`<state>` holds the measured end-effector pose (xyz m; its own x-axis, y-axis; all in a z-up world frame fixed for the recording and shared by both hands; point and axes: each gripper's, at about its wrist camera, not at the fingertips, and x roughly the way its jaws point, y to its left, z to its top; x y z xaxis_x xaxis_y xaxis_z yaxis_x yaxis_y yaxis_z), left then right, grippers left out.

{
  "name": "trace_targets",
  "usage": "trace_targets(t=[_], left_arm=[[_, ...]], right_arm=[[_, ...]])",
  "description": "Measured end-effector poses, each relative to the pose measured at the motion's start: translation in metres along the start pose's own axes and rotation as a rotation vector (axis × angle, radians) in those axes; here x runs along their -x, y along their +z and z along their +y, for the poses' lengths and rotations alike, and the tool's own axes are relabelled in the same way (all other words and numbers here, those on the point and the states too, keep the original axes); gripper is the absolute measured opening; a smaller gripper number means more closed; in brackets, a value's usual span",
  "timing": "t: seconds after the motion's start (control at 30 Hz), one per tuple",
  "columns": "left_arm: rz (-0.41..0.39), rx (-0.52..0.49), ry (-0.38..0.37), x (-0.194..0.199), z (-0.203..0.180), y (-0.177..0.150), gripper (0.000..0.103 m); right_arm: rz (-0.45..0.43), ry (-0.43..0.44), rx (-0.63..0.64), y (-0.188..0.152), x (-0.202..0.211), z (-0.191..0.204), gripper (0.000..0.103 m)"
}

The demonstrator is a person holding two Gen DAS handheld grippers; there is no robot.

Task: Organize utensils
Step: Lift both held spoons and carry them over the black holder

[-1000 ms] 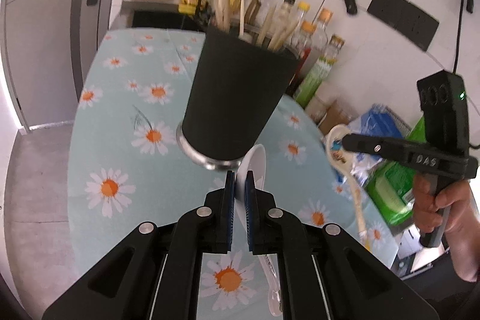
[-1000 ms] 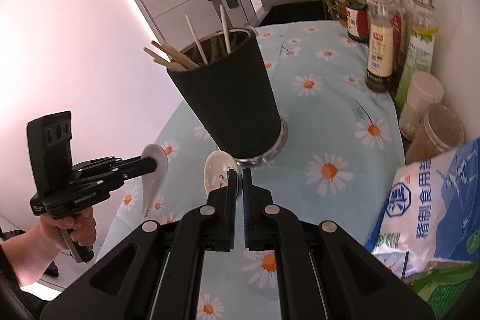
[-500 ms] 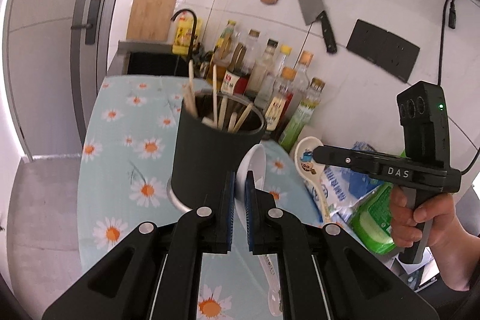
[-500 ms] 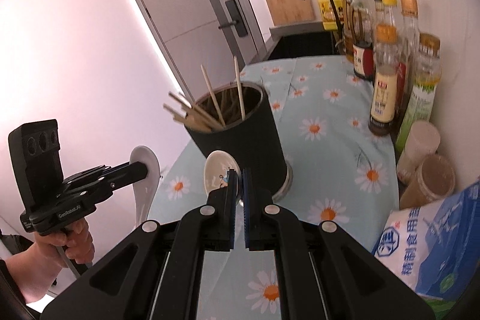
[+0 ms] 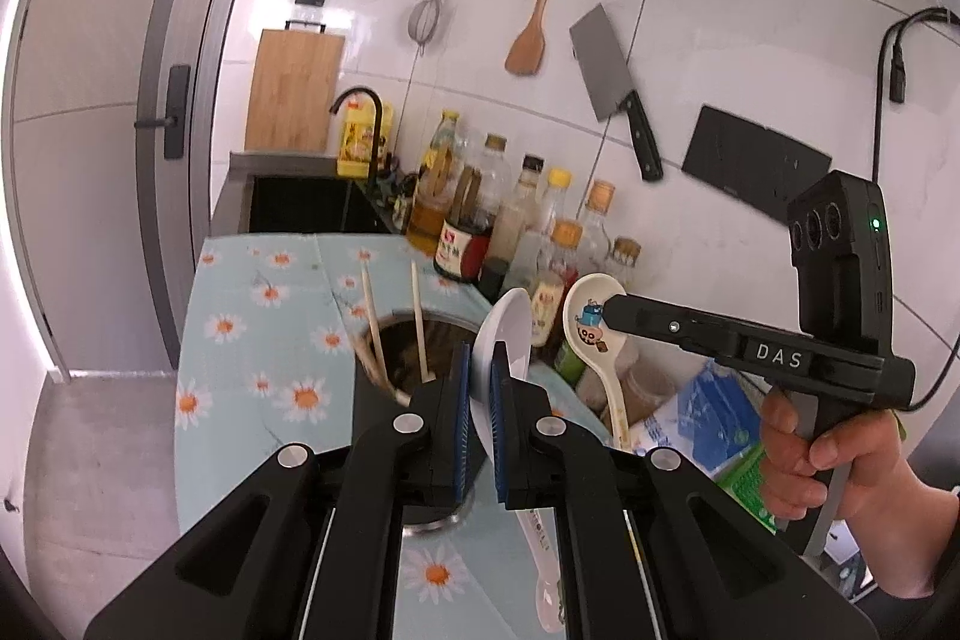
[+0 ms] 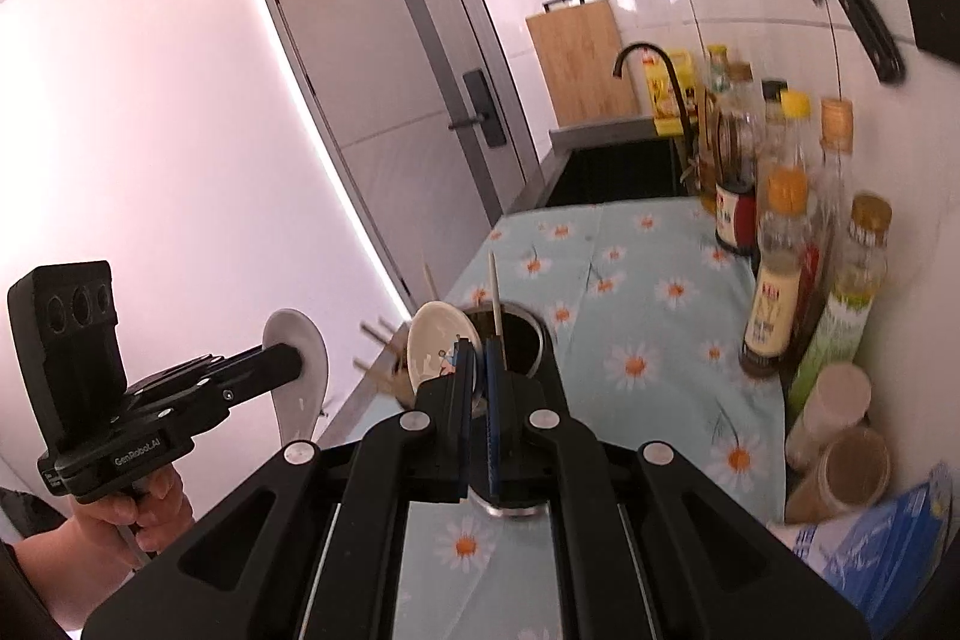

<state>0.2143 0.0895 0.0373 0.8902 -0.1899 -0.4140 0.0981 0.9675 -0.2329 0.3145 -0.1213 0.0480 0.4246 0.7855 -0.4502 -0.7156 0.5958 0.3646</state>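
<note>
Left wrist view shows your left tool point(image 5: 478, 382) clamped on the plain white ceramic spoon point(image 5: 507, 340), bowl up, above the black cylindrical utensil holder point(image 5: 384, 400) with wooden chopsticks point(image 5: 418, 316) on the daisy-print surface point(image 5: 240, 340). Your right tool point(image 6: 474, 370) grips the cartoon-printed white ceramic spoon point(image 6: 435, 340) likewise. Lower handles first, one spoon at a time, clear of the chopsticks.

Left gripper point(image 5: 478, 388): matte black linkage arms with silver pivot screws and blue ribbed pads point(image 5: 461, 394). Right gripper point(image 5: 606, 307): black pistol-grip body lettered "DAS", three lenses and a green light at two o'clock.
</note>
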Motion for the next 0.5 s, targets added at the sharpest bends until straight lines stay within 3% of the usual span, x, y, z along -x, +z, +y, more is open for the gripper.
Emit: trace_targets(t=[0.5], left_arm=[[-0.133,0.003,0.034,-0.013,0.014,0.056,0.005]], right_arm=[[-0.128,-0.032,0.038,0.054,-0.019,0.0,0.005]])
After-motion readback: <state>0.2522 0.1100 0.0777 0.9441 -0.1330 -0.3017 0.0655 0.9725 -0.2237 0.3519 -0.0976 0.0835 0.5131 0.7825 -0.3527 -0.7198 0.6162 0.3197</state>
